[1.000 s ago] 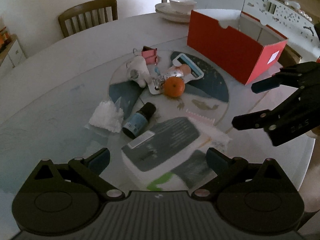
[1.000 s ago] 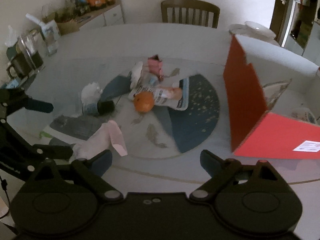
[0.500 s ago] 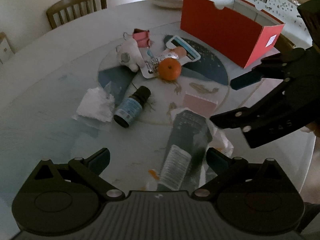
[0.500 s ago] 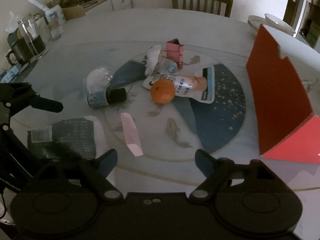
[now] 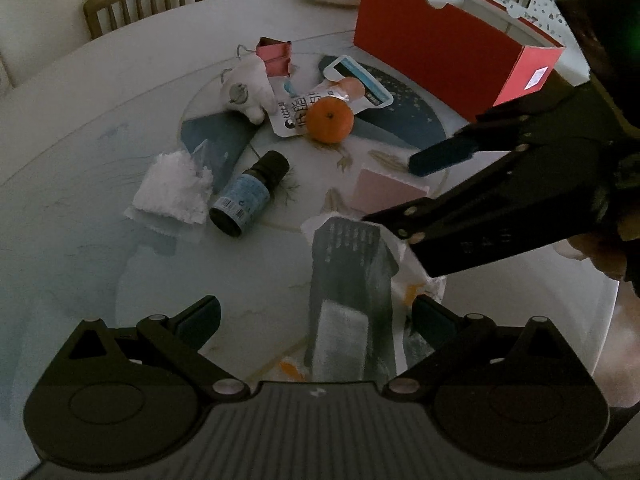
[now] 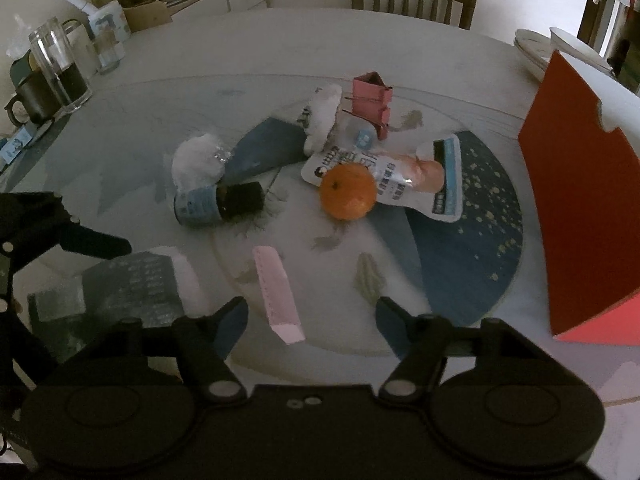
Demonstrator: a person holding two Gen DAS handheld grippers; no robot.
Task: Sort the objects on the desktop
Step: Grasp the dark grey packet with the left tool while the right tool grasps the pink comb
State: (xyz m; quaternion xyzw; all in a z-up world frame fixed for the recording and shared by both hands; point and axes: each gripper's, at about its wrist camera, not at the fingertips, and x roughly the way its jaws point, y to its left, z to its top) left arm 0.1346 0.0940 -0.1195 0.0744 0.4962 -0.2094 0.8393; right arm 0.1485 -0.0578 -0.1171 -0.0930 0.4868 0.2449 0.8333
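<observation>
Right gripper (image 6: 310, 310) is positioned over the pink packet (image 6: 277, 289), jaws about two-thirds open and just been closing. The packet sits between the fingers but is not yet pinched.

Left gripper (image 5: 316, 320) is held wide open over the grey wipes pack (image 5: 350, 292); nothing is gripped.

The pink packet lies flat on the glass table (image 6: 160, 80), just beside the wipes pack, well short of the red box (image 6: 576, 200). Its long axis runs away from the right wrist camera, slightly tilted left at the far end, near end closest to the jaws.

Step in hand, judged: pinch of the pink packet.
- Jaws to be closed across the short axis, so the current alignment is fine.
- It is thin and flat, so fingertips should be brought right down to the glass before closing.
- Wipes pack should be kept clear of the left finger.
</observation>
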